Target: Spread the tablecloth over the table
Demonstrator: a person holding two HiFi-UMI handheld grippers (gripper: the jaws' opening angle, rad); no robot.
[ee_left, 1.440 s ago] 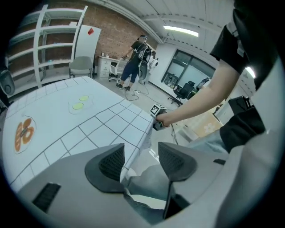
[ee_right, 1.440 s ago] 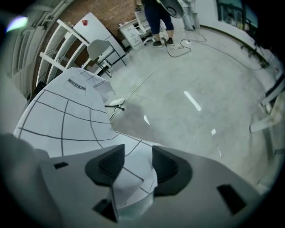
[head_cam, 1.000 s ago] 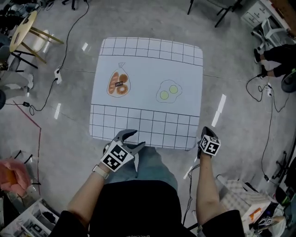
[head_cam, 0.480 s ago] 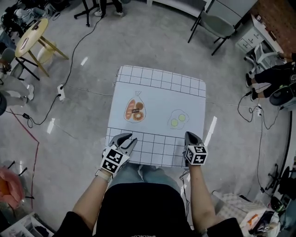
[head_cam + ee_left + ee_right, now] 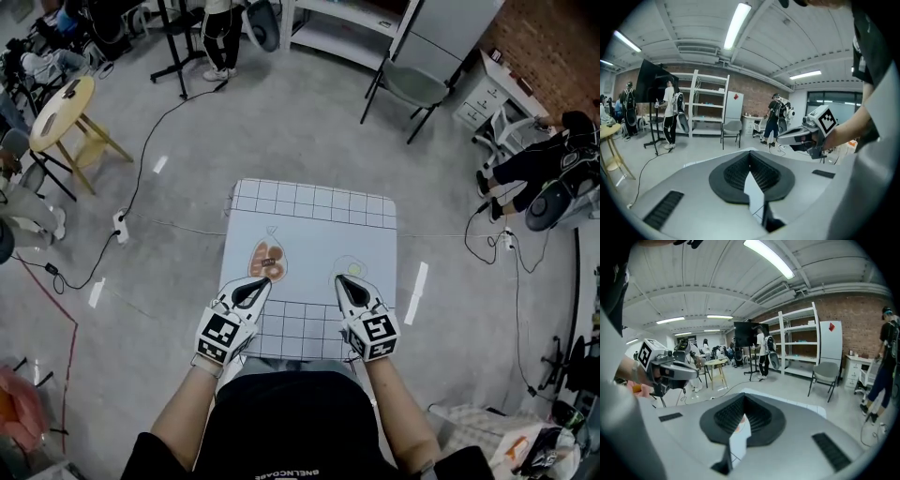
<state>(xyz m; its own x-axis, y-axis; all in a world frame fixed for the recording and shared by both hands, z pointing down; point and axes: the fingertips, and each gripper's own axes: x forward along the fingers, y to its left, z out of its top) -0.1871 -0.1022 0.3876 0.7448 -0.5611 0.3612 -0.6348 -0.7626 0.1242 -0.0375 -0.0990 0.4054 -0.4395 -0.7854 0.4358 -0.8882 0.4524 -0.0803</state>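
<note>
Head view: left tongs (image 5: 254, 288) just closing on tablecloth (image 5: 309, 230); right tongs (image 5: 343, 285) gripping

Both forearms stretched forward, roughly parallel: left forearm (image 5: 183, 408), right forearm (image 5: 398, 412). Left gripper (image 5: 258, 286) and right gripper (image 5: 341, 283) held side by side, near each other, pointing forward, tipped slightly down. Left gripper jaws had just been closing, now pinched fold of tablecloth (image 5: 309, 234). Right gripper jaws clamped on tablecloth fold likewise.
</note>
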